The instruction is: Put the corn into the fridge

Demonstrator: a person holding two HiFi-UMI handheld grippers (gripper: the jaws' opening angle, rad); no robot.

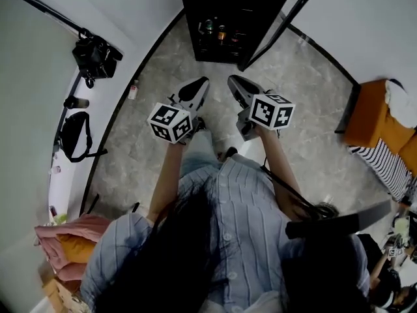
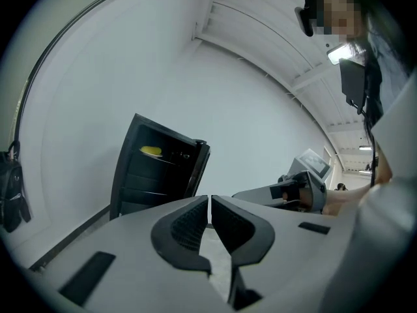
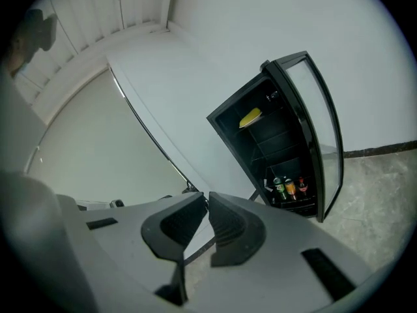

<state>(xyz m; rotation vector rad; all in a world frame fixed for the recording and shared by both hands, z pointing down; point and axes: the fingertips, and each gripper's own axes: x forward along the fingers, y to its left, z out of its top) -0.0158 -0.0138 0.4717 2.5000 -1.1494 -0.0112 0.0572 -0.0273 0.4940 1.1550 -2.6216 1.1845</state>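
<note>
The black fridge [image 1: 225, 18] stands against the far wall with its glass door [image 3: 319, 135] swung open. Yellow corn [image 3: 250, 117] lies on an upper shelf inside it, and the corn [image 2: 150, 151] shows in the left gripper view too. My left gripper [image 1: 201, 83] and my right gripper [image 1: 233, 83] hover side by side over the floor, some way short of the fridge. Both are shut with nothing between their jaws. From the left gripper view the right gripper [image 2: 294, 189] appears off to the right.
Several bottles [image 3: 287, 186] stand on the fridge's bottom shelf. A white table edge with black bags [image 1: 96, 56] runs along the left. An orange seat [image 1: 373, 113] sits at the right. Grey tiled floor [image 1: 163, 77] lies between me and the fridge.
</note>
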